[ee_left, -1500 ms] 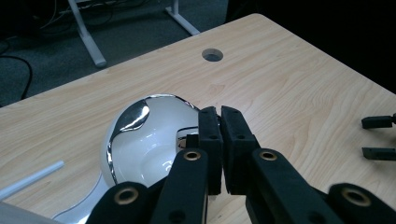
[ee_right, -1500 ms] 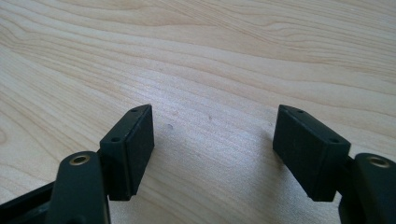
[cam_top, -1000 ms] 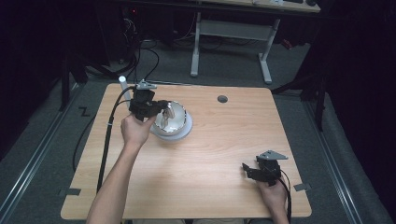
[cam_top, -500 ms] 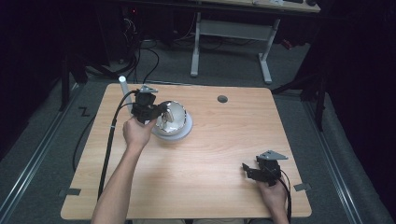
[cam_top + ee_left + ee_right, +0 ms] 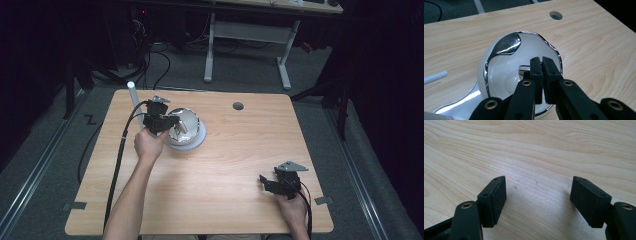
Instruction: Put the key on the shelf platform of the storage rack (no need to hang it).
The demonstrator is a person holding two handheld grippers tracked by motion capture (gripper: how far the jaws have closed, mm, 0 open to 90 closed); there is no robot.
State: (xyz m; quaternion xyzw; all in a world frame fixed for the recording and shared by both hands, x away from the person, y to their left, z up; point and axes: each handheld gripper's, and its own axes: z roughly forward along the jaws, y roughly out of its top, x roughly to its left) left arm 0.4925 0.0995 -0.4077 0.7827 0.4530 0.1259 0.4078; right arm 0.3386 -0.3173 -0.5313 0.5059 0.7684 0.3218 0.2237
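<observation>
The right gripper [image 5: 272, 181] lay nearest, at the near right part of the desk [image 5: 240, 150], held low in the person's right hand [image 5: 291, 209]. In the right gripper view its fingers [image 5: 495, 198] stood wide apart with bare wood between them, gripping nothing.

Further in, the left forearm reached up the left side of the desk to the left hand [image 5: 148, 145], which carried the left gripper [image 5: 170, 121]. Its fingers [image 5: 536, 75] were closed together, with at most a hairline gap between the pads. In the left gripper view the tips sat inside the open mouth of a white bowl [image 5: 506, 72] with a chrome-coloured rim. Whether anything thin was pinched between them could not be told.

The bowl was tilted on its side on a pale round base [image 5: 192, 142] at the far left part of the desk. Just behind the left gripper stood a white tube [image 5: 133, 95], near the far left corner. A round cable hole [image 5: 238, 106] lay well to the right of the bowl.
</observation>
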